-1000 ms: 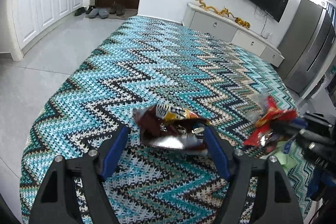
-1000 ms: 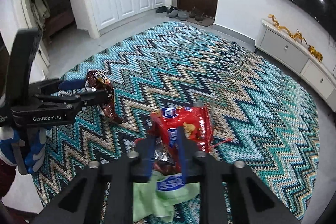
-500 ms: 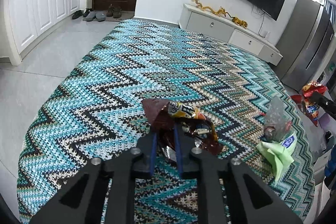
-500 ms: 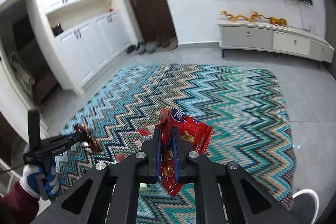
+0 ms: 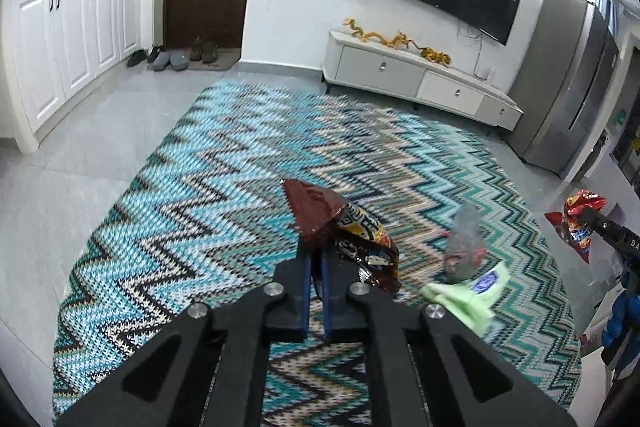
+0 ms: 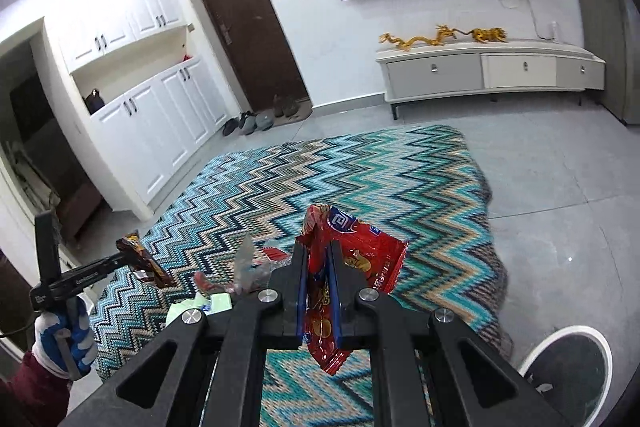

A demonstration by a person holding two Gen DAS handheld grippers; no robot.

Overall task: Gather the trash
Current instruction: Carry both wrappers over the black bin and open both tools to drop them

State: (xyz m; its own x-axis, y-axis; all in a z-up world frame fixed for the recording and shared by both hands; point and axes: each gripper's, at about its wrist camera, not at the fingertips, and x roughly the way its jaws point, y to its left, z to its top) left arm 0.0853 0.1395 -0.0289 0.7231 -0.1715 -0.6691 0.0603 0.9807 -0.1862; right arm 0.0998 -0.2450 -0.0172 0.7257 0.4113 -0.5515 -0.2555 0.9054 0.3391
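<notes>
The left gripper (image 5: 315, 259) is clamped shut on a brown snack wrapper (image 5: 344, 231), lifted above the middle of a zigzag-patterned rug (image 5: 224, 195). The right gripper (image 6: 318, 263) is closed tight on a red snack bag (image 6: 352, 263), held over the rug's near edge beside a round white bin (image 6: 568, 367). Both wrappers are thin, crinkled foil film, probably very light, limp and slippery; pinching a flat folded edge looks safest. A clear plastic scrap (image 5: 464, 247) and a soft green packet (image 5: 468, 295) lie touching near the rug's right edge.
</notes>
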